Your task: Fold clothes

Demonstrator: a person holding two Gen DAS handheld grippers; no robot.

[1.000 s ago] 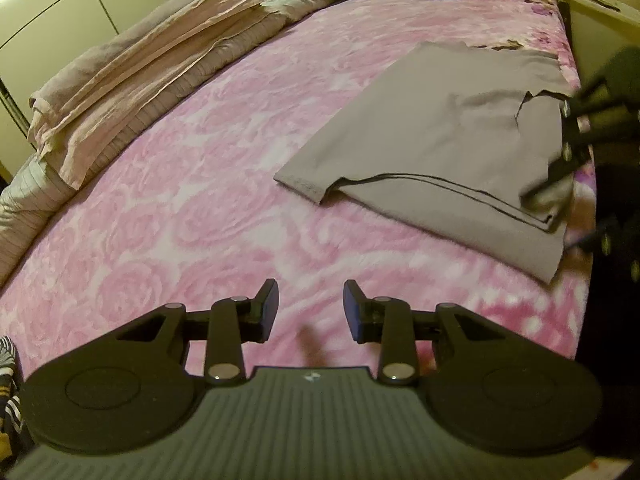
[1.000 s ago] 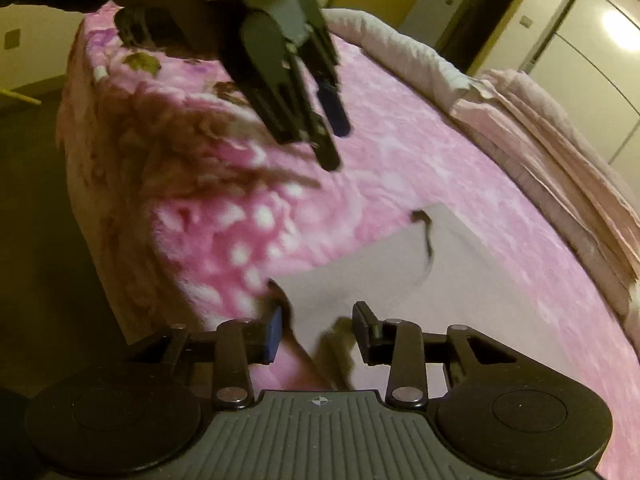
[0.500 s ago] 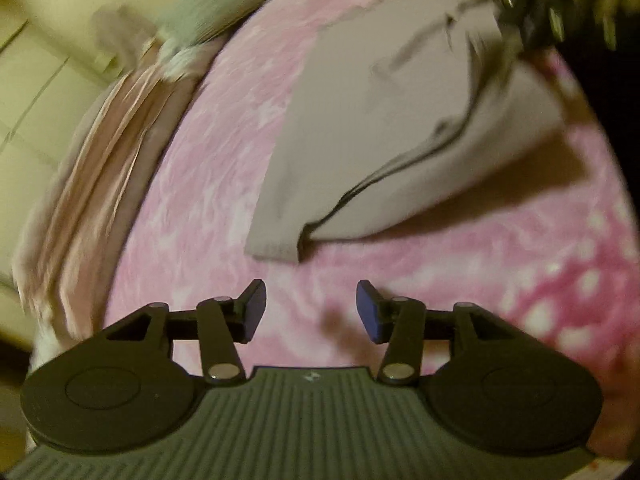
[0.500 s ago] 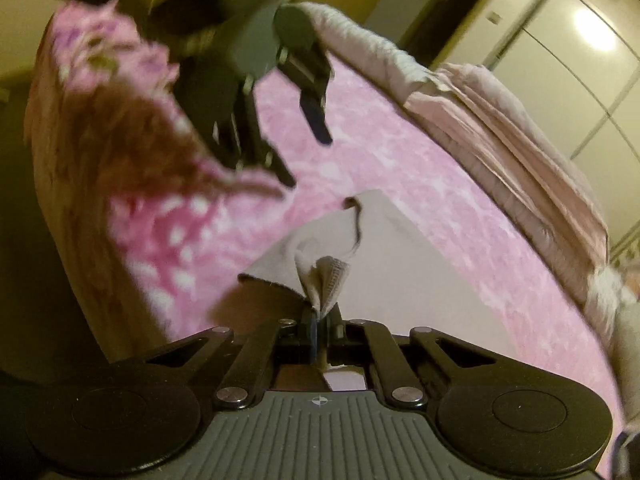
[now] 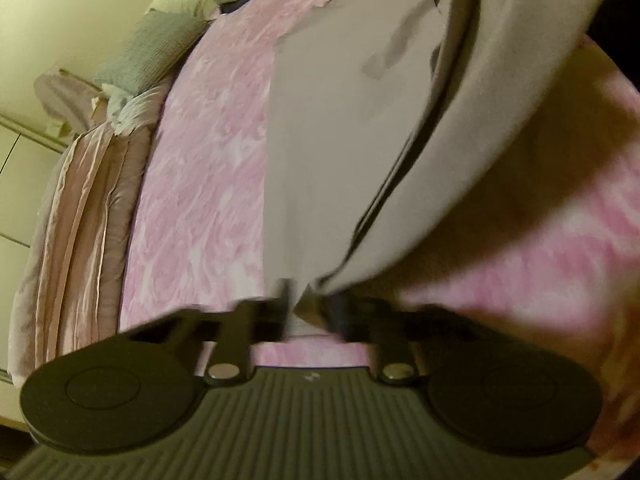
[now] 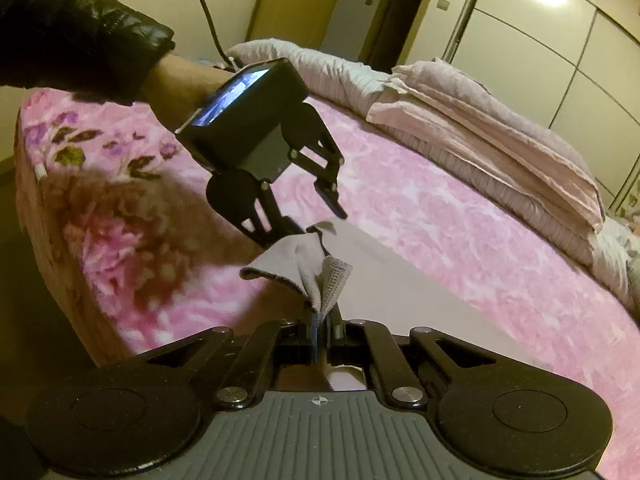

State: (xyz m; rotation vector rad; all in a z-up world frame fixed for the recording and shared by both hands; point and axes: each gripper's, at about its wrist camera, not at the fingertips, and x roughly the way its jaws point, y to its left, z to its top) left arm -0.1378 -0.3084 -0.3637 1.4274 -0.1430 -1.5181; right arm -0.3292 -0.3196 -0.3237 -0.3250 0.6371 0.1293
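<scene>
A plain grey knit garment [image 5: 344, 128] lies spread on a pink-and-white floral fleece bedspread [image 5: 208, 184] covering the bed, near the bed's corner edge. One of its near corners is lifted off the bedspread, so that a fold of cloth hangs above the flat part with a dark hem line running along it.

The right tool [image 6: 320, 336] is clamped tight on that raised corner; a small tuft of grey fabric [image 6: 320, 280] sticks up between its closed fingers. The left tool [image 5: 310, 312] is at another edge of the same garment, its jaws closing with the cloth's corner between them; the picture is blurred there, so whether the pads already press on the cloth cannot be told. In the right wrist view the left tool [image 6: 304, 224] reaches down to the garment's edge, carried by a hand in a dark glossy sleeve [image 6: 72, 32].

Along the bed's far side lie folded pale pink quilts [image 6: 500, 136]. A grey-green ribbed pillow [image 5: 148, 52] sits at the head. Cream wardrobe doors [image 6: 560, 48] stand behind.
</scene>
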